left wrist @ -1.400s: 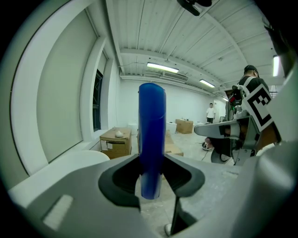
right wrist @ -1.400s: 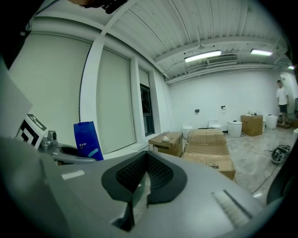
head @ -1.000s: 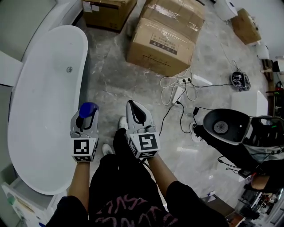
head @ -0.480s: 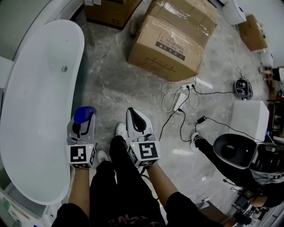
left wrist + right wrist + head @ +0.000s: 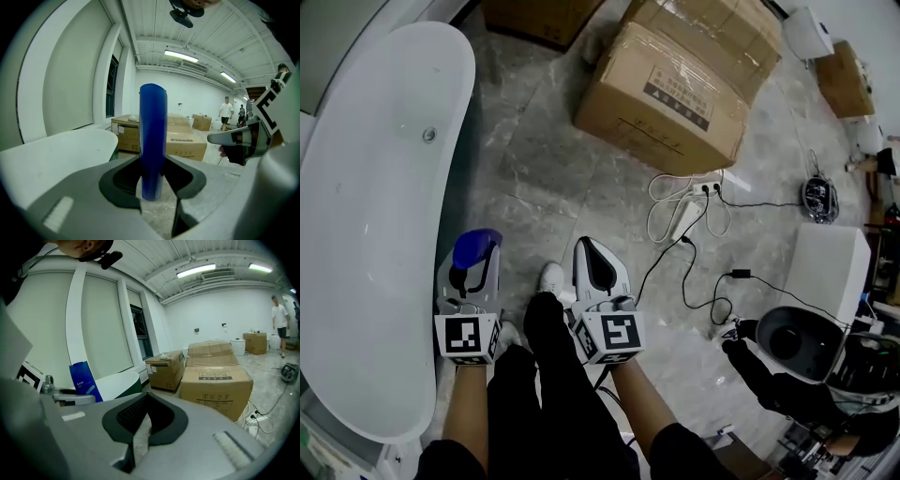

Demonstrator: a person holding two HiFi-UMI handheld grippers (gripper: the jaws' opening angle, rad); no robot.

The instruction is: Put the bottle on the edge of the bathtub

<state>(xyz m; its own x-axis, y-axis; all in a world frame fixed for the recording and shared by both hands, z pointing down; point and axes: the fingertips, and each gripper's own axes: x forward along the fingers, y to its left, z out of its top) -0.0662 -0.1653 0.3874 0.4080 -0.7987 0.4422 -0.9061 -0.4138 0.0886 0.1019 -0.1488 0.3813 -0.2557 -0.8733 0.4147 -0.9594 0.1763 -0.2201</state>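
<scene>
A blue bottle (image 5: pixel 476 248) stands upright in my left gripper (image 5: pixel 472 267), which is shut on it just right of the white bathtub's rim (image 5: pixel 455 141). In the left gripper view the bottle (image 5: pixel 153 136) rises between the jaws of the left gripper (image 5: pixel 154 185), with the bathtub (image 5: pixel 56 150) low at the left. My right gripper (image 5: pixel 592 251) hangs beside it over the floor, shut with nothing in it. The right gripper view has the right gripper (image 5: pixel 139 430) closed, the bottle (image 5: pixel 84 376) at its left and the bathtub (image 5: pixel 117 380) behind.
Large cardboard boxes (image 5: pixel 675 84) stand on the marble floor ahead. White and black cables with a power strip (image 5: pixel 684 217) lie to the right. A white box (image 5: pixel 830 267), a black round object (image 5: pixel 792 342) and a person's dark sleeve (image 5: pixel 769 380) are at the far right.
The head view has swung, so the tub and boxes sit differently in frame. Both grippers keep nearly the same pose; the left stays shut on the bottle beside the tub's rim.
</scene>
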